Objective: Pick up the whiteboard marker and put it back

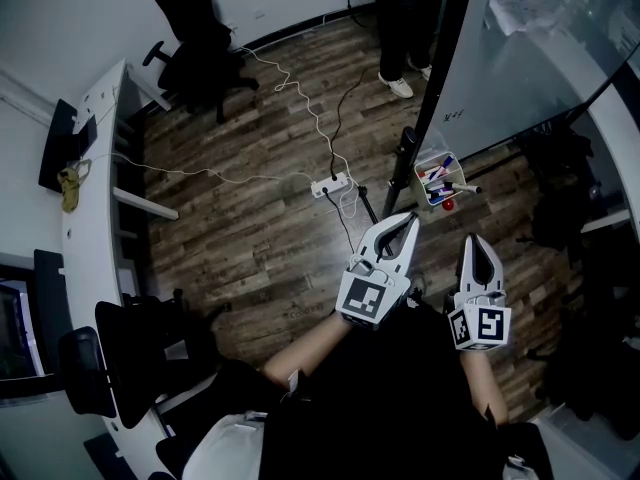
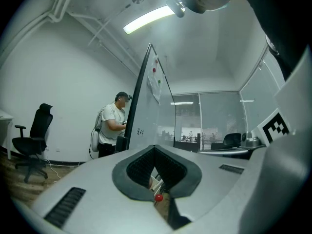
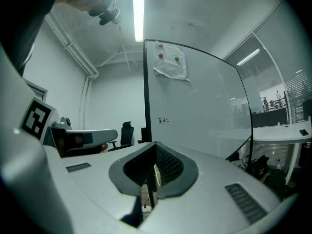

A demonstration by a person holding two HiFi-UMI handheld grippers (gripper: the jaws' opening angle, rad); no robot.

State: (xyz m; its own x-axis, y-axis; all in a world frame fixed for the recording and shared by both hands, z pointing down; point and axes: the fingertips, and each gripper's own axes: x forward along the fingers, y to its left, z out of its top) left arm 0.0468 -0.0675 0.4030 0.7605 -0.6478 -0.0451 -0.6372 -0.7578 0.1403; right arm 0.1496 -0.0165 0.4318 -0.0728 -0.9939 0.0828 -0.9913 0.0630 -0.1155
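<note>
Dark wood floor point(image 1: 250, 228) fills most of what I see looking down. A curved white desk point(image 1: 95, 168) runs along at 9 o'clock, and a black office chair point(image 1: 195, 38) stands up at 11. A person point(image 1: 405, 18) stands at 12 o'clock beside the whiteboard point(image 1: 530, 58), which spans 1 to 2 o'clock on its black stand point(image 1: 430, 118). At the foot of that stand sits a small clear box point(image 1: 420, 163). The whiteboard marker point(image 1: 441, 173) lies in it among several others (I cannot say which one is meant). A little red ball point(image 1: 447, 205) shows at the box's 6 o'clock side. A white power strip point(image 1: 330, 184) lies on the floor at 9 o'clock from the box, with cables trailing off toward 11.

My left tongs point(image 1: 411, 220) point toward 1 o'clock, tips near the box, jaws together with nothing caught in them. My right tongs point(image 1: 474, 240) sit beside them at 3 o'clock, pointing to 12, likewise closed and holding nothing. Both are held level in front of me.
</note>
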